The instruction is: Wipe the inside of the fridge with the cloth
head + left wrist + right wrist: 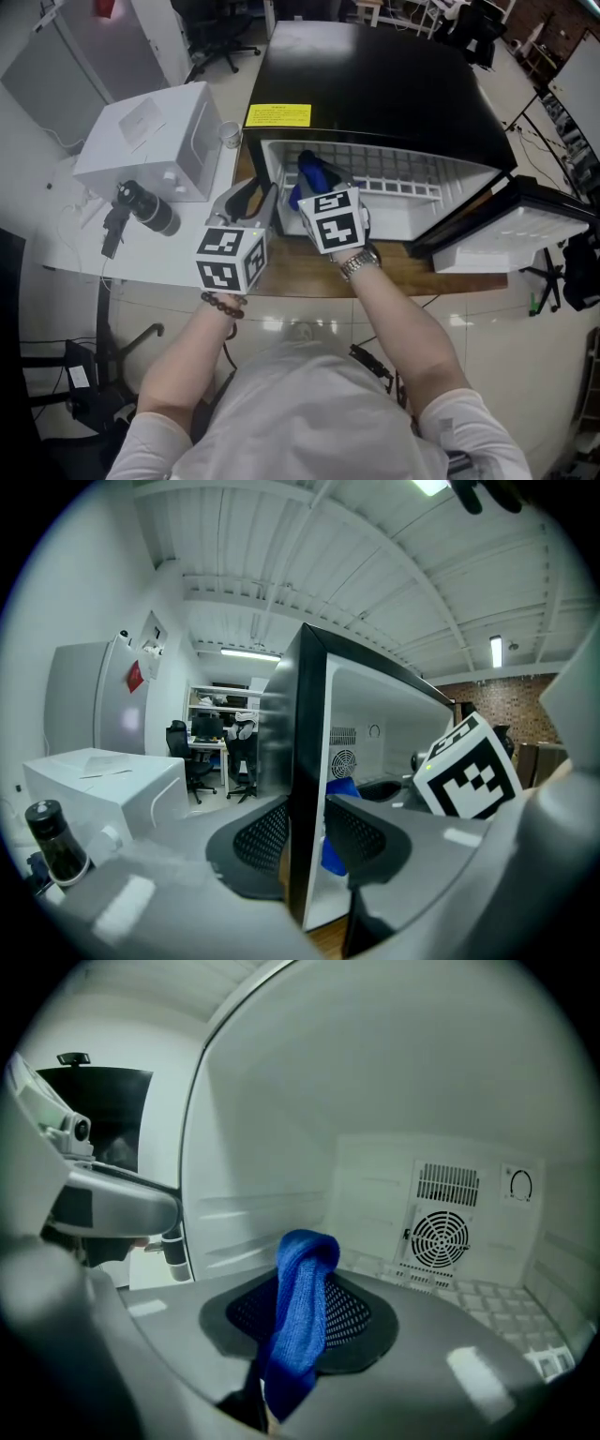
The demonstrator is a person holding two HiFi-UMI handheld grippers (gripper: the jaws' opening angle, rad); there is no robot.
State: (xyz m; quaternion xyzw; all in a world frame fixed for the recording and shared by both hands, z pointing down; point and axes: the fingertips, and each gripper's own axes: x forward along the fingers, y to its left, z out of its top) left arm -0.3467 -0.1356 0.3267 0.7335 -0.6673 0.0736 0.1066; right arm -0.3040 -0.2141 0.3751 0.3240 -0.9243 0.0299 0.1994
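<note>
My right gripper (302, 1283) clamps the cloth (305, 1251) inside the fridge (375, 84), fan (441, 1237) at 2 o'clock. Left gripper (307, 829) pinches the fridge's wall.

This looks like a lab or workshop in an industrial hall, with a ribbed metal ceiling (281, 564), strip lights (495, 651) and a bare brick wall (487, 697). Office chairs (201, 761) stand by a desk (208, 744) at the back. A small black fridge (375, 84) sits on a wooden table (309, 281) near equipment stands (525, 122).
</note>
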